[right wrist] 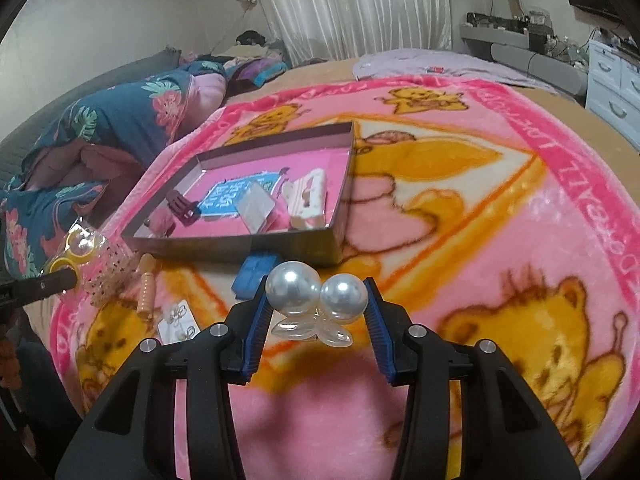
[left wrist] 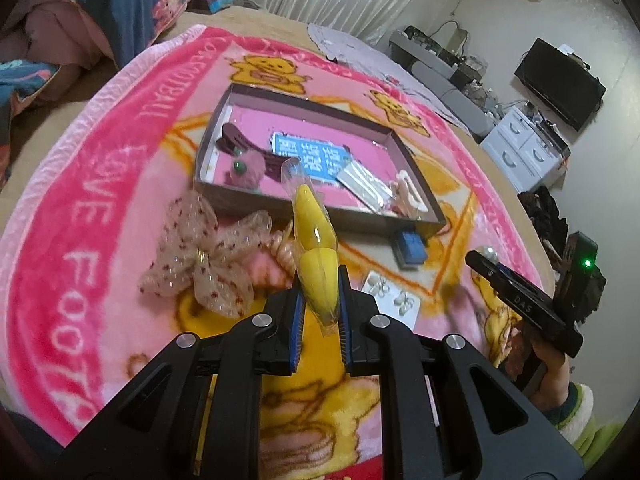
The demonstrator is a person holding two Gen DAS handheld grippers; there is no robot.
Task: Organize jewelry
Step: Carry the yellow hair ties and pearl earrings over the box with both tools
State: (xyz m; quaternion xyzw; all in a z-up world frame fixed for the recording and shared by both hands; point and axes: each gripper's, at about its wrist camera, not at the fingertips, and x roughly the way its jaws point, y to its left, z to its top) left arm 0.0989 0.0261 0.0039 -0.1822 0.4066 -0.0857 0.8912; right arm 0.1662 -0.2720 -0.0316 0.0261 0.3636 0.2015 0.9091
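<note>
On the pink blanket lies the box; just short of its near wall the left gripper pinches a yellow clip in slick wrap — it could slide out. In the right view, the right gripper, short of that wall too, squeezes a pearl piece — round beads may pop free.

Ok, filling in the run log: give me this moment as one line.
left tool: shut on yellow clip | right tool: shut on pearl clip | box: partly filled | both held above blanket

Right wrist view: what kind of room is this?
Most likely a bedroom: the pink blanket covers a bed, a floral quilt is bunched at the far side, and curtains hang behind.
</note>
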